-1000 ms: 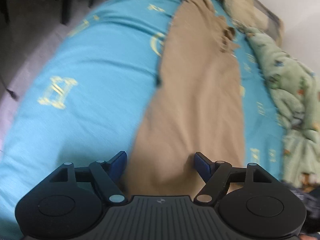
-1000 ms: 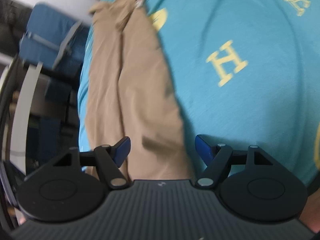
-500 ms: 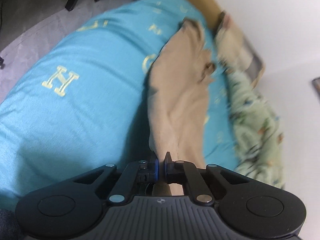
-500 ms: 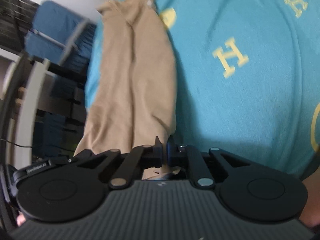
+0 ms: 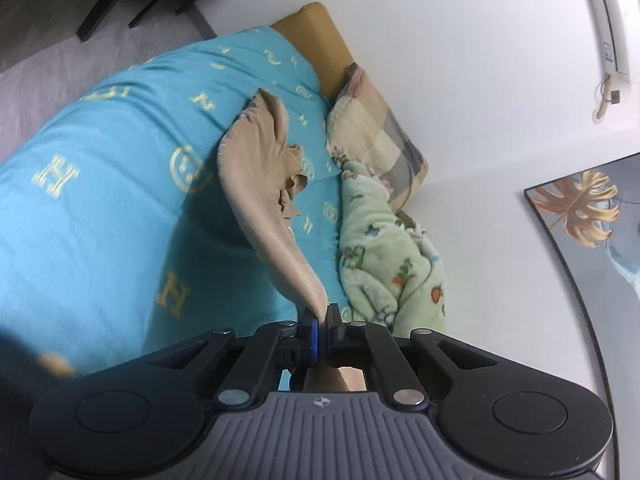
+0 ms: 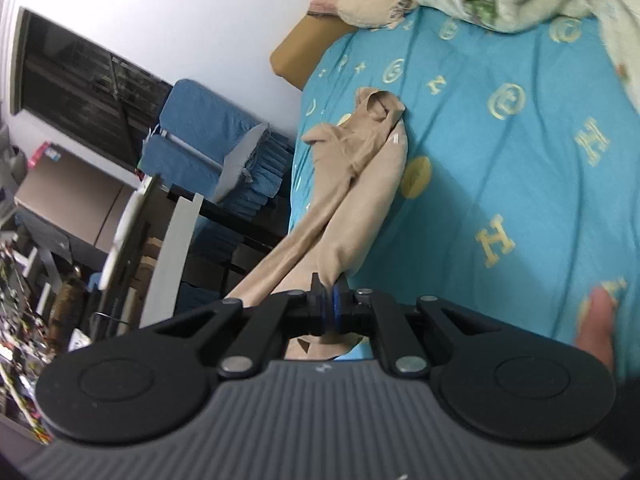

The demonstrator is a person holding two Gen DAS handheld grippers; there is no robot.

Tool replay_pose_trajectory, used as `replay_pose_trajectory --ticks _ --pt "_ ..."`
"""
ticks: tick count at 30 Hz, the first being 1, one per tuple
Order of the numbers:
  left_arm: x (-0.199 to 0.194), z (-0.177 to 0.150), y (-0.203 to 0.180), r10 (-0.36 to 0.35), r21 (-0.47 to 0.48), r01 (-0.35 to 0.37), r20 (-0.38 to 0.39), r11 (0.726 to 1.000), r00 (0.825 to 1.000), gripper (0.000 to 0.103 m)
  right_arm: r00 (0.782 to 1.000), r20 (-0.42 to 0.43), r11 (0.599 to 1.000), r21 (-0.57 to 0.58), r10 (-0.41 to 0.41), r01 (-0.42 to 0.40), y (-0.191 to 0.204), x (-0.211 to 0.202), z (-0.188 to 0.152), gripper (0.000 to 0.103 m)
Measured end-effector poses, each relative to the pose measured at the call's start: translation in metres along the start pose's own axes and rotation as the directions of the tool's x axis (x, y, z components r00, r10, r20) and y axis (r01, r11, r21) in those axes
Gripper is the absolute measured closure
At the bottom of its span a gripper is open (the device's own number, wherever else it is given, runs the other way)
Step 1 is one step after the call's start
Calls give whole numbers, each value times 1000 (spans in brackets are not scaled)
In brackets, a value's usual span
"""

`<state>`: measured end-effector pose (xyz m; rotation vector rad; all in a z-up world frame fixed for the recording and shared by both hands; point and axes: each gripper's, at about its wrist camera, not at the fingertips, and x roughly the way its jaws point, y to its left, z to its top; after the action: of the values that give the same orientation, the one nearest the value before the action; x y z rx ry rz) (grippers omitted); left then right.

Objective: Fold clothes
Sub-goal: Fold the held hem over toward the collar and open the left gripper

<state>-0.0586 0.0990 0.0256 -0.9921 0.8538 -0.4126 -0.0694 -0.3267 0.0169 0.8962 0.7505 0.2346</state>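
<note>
Tan trousers [image 5: 264,184] lie lengthwise on a bed with a turquoise sheet [image 5: 100,208]. My left gripper [image 5: 321,314] is shut on one near corner of the trousers and holds it lifted off the sheet. In the right wrist view the trousers [image 6: 360,196] stretch from the jaws to their far end on the sheet [image 6: 500,184]. My right gripper [image 6: 326,290] is shut on the other near corner, also lifted. The far end of the trousers rests bunched on the bed.
A green patterned blanket [image 5: 384,256] and a checked pillow [image 5: 380,124] lie along the wall side of the bed. Blue folded bedding [image 6: 216,152], shelves and clutter stand beyond the bed's other side. A framed picture [image 5: 584,216] hangs on the wall.
Both grippers closed on the near end of the trousers, then rose, lifting that end off the sheet. The cloth now hangs taut from the jaws to the bed.
</note>
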Motion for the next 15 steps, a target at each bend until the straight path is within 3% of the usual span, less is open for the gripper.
replay_pose_trajectory --ticks 5,12,15 --pt "13 -10 8 42 11 -42 -23 999 999 99 1000 16 998 55 -21 20 -14 -12 -12 96" --pt "70 46 -4 107 117 -112 47 987 993 99 998 49 996 86 -37 33 -19 49 30 96" --pt "99 75 -6 90 149 -103 90 984 992 99 996 77 996 82 -50 44 -15 82 57 96"
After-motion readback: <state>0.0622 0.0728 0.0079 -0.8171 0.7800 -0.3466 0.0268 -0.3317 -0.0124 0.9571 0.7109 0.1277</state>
